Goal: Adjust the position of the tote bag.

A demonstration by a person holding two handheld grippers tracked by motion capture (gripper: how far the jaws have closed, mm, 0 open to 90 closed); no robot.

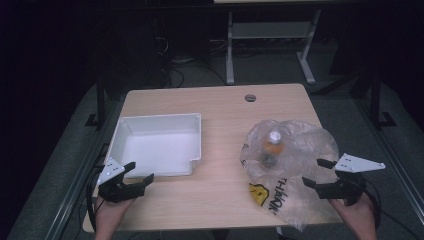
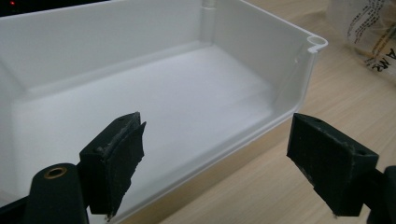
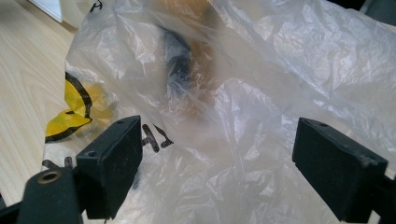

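At the near table edge, the left gripper hovers with jaws wide apart, nothing between them, just before the near rim of a white rectangular plastic tray. The right gripper, jaws also spread and empty, sits at a crumpled clear plastic bag. Farther in, inside the bag, lies an orange bottle with a white cap.

A light wooden table with rounded corners and a round cable hole near its far edge stands on grey carpet. Beyond it, the white legs of a second desk rise from the floor, with dark cables lying near them. The room behind is dark; black stand feet flank the table on both sides.
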